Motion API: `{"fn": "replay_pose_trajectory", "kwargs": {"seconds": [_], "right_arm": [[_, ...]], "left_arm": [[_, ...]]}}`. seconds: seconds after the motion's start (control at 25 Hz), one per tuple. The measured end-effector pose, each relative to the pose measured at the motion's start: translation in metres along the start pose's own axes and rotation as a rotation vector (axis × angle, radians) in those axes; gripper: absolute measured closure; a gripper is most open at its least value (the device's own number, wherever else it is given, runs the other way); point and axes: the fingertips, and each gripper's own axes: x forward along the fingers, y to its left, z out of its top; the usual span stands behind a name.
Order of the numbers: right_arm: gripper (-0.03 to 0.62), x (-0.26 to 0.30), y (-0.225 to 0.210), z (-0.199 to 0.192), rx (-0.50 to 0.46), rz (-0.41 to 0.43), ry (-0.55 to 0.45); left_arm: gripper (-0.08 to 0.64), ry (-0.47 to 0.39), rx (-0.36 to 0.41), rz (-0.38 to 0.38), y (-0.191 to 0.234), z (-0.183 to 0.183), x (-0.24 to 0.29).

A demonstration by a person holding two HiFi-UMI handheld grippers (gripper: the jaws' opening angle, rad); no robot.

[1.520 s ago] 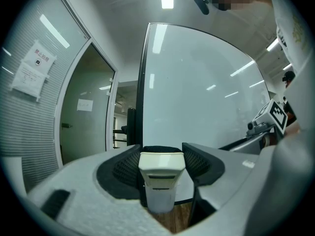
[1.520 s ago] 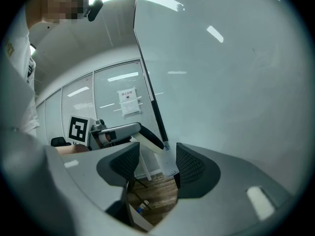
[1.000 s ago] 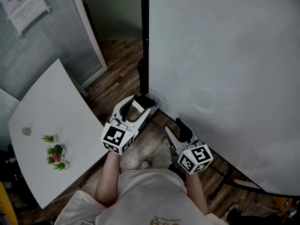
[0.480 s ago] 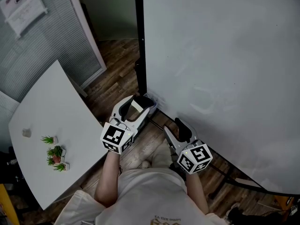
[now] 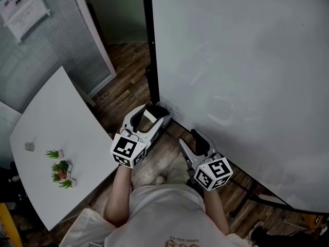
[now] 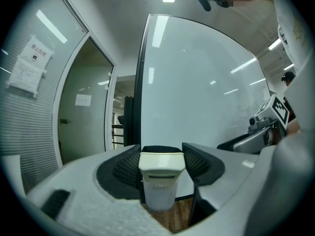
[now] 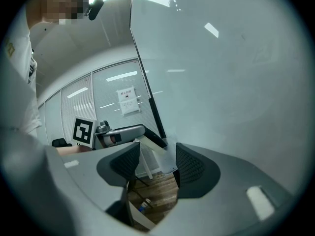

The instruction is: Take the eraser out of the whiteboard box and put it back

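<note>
At my far left stands the white table point(image 5: 61, 112), with small potted plants point(image 5: 60, 171) near its edge and a small grey thing point(image 5: 29, 145) beside them that I cannot make out; behind it a paper notice point(image 5: 23, 6) hangs on the ribbed glass wall. Next comes my left gripper point(image 5: 152, 110), held over the wooden floor point(image 5: 128, 81) and pointing at the lower left corner of the whiteboard point(image 5: 247, 76); its jaws are partly closed, and their ribbed pads press on both sides of the eraser point(image 6: 161, 178), a cream block standing upright between them. So the eraser is out of the box, in my left grip, close to the board's corner. The clear whiteboard box point(image 7: 165, 159) sits at that corner, just beside my left jaws; I cannot tell whether the eraser touches it. Further right my right gripper point(image 5: 189, 138) hangs near the board's bottom edge; its jaws stand wide apart and grip nothing, with only floor and the box showing between them.
</note>
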Motion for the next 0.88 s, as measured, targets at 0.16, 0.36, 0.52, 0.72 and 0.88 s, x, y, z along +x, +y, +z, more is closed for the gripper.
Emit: {"fn": "replay_pose_trajectory", "kwargs": {"seconds": [0.16, 0.36, 0.52, 0.72, 0.88], "right_arm": [[0.359, 0.001, -0.001, 0.0, 0.0, 0.002, 0.002], [0.359, 0.002, -0.002, -0.002, 0.005, 0.004, 0.008], [0.359, 0.005, -0.003, -0.004, 0.008, 0.004, 0.013], [0.359, 0.005, -0.005, -0.005, 0.013, 0.001, 0.017], [0.359, 0.007, -0.007, -0.007, 0.018, -0.001, 0.02]], "left_arm": [[0.295, 0.007, -0.001, -0.004, 0.0, -0.003, 0.003], [0.295, 0.017, -0.004, -0.007, 0.0, -0.007, 0.007], [0.295, 0.025, -0.002, -0.009, 0.001, -0.011, 0.01], [0.295, 0.035, -0.009, -0.014, 0.0, -0.015, 0.013], [0.295, 0.043, -0.012, -0.017, 0.001, -0.02, 0.017]]}}
